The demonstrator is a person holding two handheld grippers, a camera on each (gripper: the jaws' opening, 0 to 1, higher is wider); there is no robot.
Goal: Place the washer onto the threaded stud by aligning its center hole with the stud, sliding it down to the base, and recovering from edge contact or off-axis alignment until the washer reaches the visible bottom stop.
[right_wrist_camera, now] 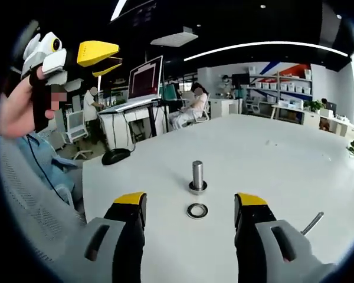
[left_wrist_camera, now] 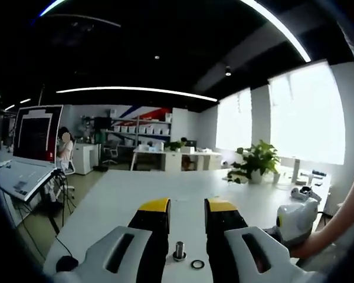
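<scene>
Left gripper view: left gripper is held spread, empty; stud upright on table, washer flat just beside it.

Right gripper view: right gripper is spread, empty, w/ washer near its jaws. Pickup not yet begun; next, washer must be pinched, then centred over stud.

**Bright office light, strong fisheye bend**

Daylight pours through the windows in the left gripper view and blows them out to white. Curved ceiling strips glow against a dark ceiling in both views. The table is evenly lit and pale, with only soft, faint shadows under the stud and washer. Straight lines bow towards the edges. Distant desks look soft and slightly hazy.
</scene>
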